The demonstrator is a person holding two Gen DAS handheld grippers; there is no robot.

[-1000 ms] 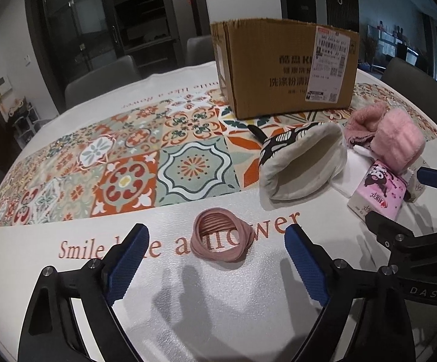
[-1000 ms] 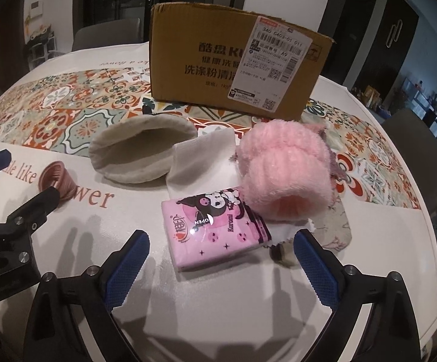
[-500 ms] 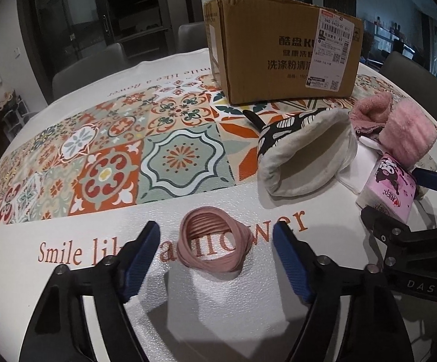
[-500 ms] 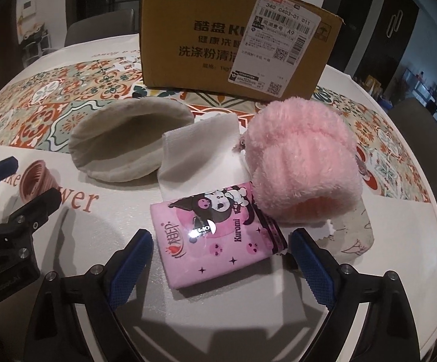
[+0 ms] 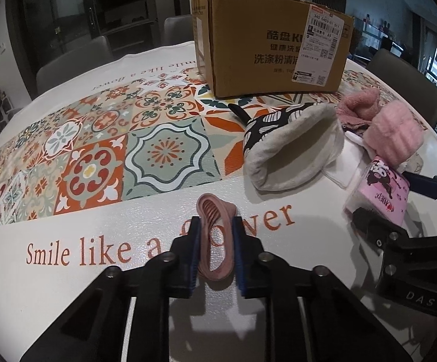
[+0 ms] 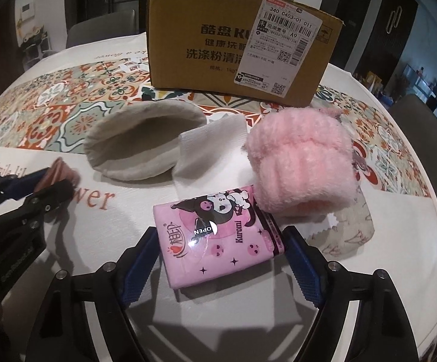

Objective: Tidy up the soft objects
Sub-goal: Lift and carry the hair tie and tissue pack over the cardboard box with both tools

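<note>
A bundle of dusty-pink hair ties [image 5: 215, 211] stands squeezed on edge on the white tablecloth, and my left gripper [image 5: 215, 223] is closing with both blue pads pressed on its sides. The same grip shows at the left of the right wrist view, at the left gripper [image 6: 49, 187]. A pink cartoon-print tissue pack [image 6: 218, 235] lies between the pads of my right gripper [image 6: 220, 235], whose jaws are closing. The pads stand close beside its two ends without squeezing it.
An open brown cardboard box [image 6: 233, 48] stands at the back. In front of it lie a fleece-lined patterned mitt [image 5: 293, 150], a folded white cloth [image 6: 209, 144], a fluffy pink item [image 6: 302, 166] and a pale printed cloth [image 6: 351, 226]. Grey chairs ring the round table [image 5: 67, 271].
My left gripper went from wide open around the hair ties to shut on them, pinching the ring flat. My right gripper narrowed and came down around the tissue pack.
</note>
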